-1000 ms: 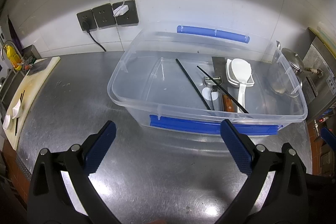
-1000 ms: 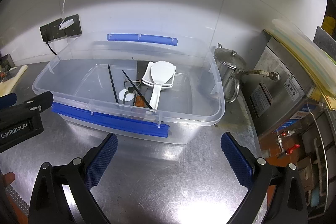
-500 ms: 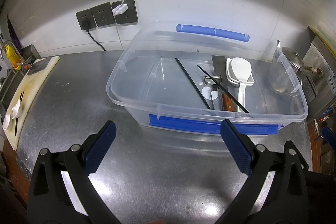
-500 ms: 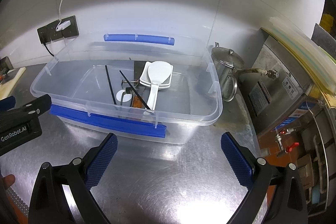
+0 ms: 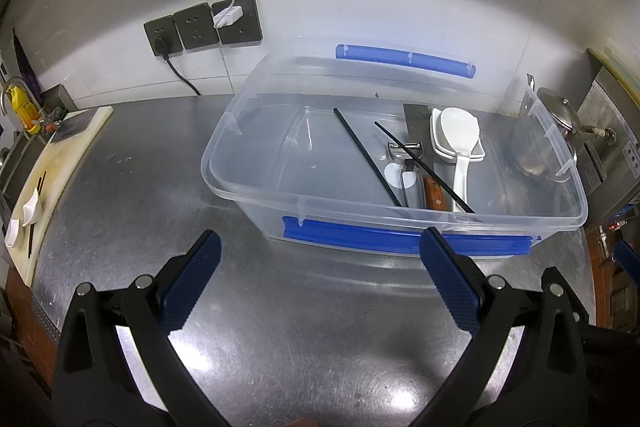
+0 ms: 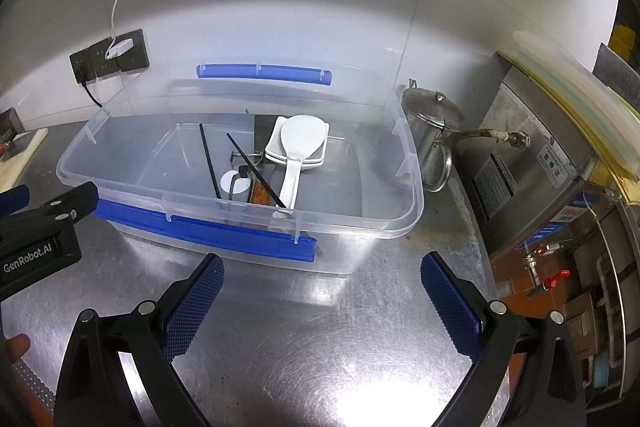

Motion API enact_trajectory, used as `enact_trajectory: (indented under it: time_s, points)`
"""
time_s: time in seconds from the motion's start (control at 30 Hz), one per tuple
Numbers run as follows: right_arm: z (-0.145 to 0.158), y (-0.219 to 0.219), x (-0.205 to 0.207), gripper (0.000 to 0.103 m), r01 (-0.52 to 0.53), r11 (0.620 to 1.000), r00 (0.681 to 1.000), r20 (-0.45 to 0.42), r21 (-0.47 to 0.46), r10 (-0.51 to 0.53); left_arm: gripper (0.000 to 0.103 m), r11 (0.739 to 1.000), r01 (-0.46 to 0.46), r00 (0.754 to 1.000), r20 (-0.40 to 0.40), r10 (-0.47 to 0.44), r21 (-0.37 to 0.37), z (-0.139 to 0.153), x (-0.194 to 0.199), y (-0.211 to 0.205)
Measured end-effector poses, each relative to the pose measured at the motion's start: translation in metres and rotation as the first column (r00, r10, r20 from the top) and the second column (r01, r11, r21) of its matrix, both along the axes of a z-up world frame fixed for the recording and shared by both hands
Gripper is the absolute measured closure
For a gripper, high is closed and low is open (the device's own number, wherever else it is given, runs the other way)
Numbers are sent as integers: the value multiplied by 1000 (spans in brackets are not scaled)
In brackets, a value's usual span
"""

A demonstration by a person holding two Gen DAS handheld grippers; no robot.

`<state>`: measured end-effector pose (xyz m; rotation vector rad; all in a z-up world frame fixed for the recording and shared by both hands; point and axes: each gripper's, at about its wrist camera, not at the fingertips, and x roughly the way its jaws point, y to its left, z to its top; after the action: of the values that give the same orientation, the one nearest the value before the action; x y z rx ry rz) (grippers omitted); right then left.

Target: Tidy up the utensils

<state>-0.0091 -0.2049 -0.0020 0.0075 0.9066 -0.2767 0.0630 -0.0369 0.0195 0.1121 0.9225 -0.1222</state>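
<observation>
While both tongs, left (image 5: 320, 267) and right (image 6: 320, 291), are held wide and empty above the steel table (image 5: 320, 327), a clear bin (image 5: 248, 187) with blue latches is seen just ahead. Inside it, toward its right half, two black chopsticks (image 5: 368, 157), a white spoon (image 5: 460, 143), a peeler (image 5: 406, 155) and a wooden-handled knife (image 5: 432, 191) are piled.

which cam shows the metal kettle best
The right wrist view: the metal kettle stands in plain sight beside the clear bin, lid and spout visible. The left wrist view catches only its lid at the edge, the body blurred through the bin wall.
</observation>
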Motion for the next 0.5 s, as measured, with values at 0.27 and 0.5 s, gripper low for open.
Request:
enact_trajectory:
  time_s: [0.27, 0.5]
  points:
    - [0, -1, 0, 5, 4, 1000, 1000, 1, 4, -4, 8, 1000, 0, 1000, 0, 0, -1, 0, 0, 0]
    - [0, 0, 0, 5, 0, 1000, 1000, -1, 3, 0, 8, 1000, -1, 1000, 0, 1, 0, 0, 0, 0]
